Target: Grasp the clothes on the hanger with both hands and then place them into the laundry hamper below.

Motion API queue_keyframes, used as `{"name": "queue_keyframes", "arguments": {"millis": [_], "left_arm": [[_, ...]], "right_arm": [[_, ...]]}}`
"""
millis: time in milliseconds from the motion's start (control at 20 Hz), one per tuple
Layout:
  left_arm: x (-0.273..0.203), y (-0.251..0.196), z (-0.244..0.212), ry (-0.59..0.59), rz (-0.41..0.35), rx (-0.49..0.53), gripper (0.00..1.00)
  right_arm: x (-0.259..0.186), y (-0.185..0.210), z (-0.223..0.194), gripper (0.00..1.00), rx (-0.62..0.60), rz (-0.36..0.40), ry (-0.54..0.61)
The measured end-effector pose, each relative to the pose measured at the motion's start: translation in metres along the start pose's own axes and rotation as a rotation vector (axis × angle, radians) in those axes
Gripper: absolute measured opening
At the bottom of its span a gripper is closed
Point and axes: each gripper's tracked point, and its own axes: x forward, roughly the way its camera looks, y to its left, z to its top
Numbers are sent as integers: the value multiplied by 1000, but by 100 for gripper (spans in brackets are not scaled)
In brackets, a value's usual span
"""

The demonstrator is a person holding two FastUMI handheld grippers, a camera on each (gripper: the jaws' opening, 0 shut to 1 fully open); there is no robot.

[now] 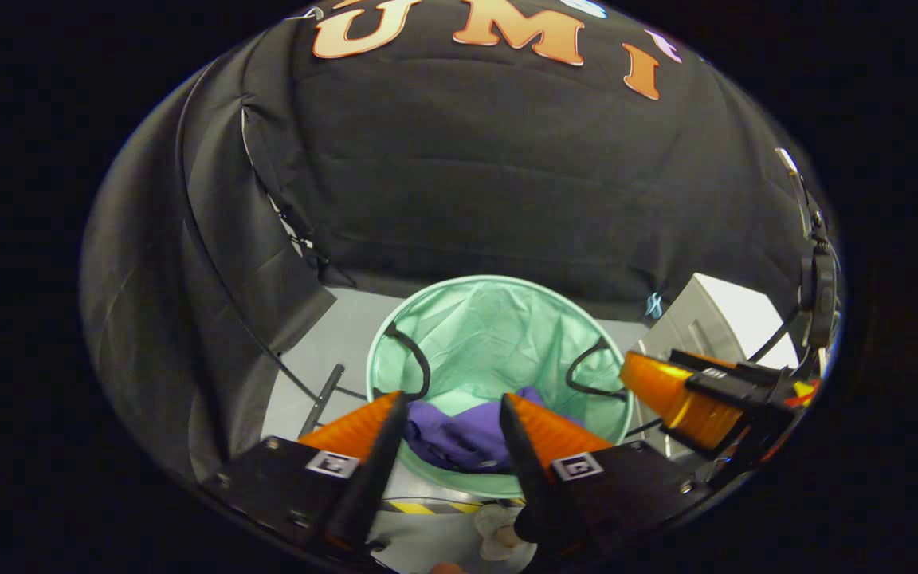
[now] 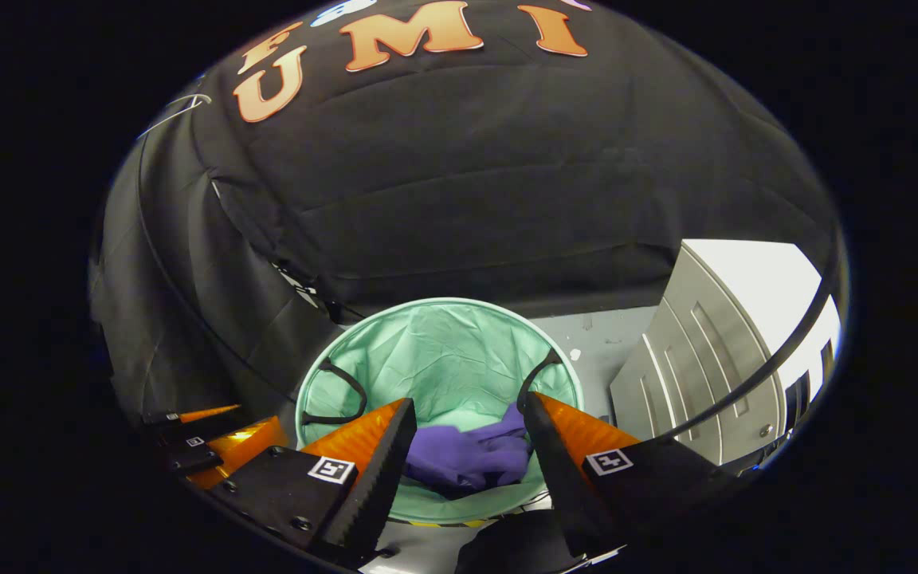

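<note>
Clothes (image 1: 463, 437), a purple bundle, are lying inside the mint hamper (image 1: 499, 335) on its near side, and we are seeing them in both views between the fingers. We are holding the left tongs (image 1: 453, 408) above the hamper with the jaws apart and nothing between them; the right tongs (image 2: 468, 410) are hanging likewise, spread and empty.

From the left gripper view we are also looking at the right tongs off to the right, a shoe (image 1: 495, 530) below on the floor (image 1: 323, 343), and yellow-black tape (image 1: 427, 507) beside the hamper's rim. From the right gripper view we are catching the left tongs low at the left edge, and a grey panelled door (image 2: 690, 351) to the right. Grey floor is carrying the hamper, black cloth wall (image 2: 467, 183) behind it.
</note>
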Motion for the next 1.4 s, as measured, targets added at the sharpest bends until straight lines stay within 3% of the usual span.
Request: {"name": "queue_keyframes", "arguments": {"millis": [50,100,150,450,1000,1400], "left_arm": [[-7,4,5,-19,11,-3,84],[-12,9,9,-37,32,-2,99],[-18,12,15,-58,46,2,100],[-60,30,49,-158,54,-41,98],[-188,68,163,-562,91,-21,96],[-263,83,213,-751,93,-32,92]], "right_arm": [[-6,5,0,94,-18,5,-4],[-11,7,2,90,-29,5,-9],[-17,9,6,99,-35,4,-21],[-64,14,44,98,-48,-9,-127],[-173,12,140,98,-73,-19,-393],[-262,0,191,100,-63,-21,-585]]}}
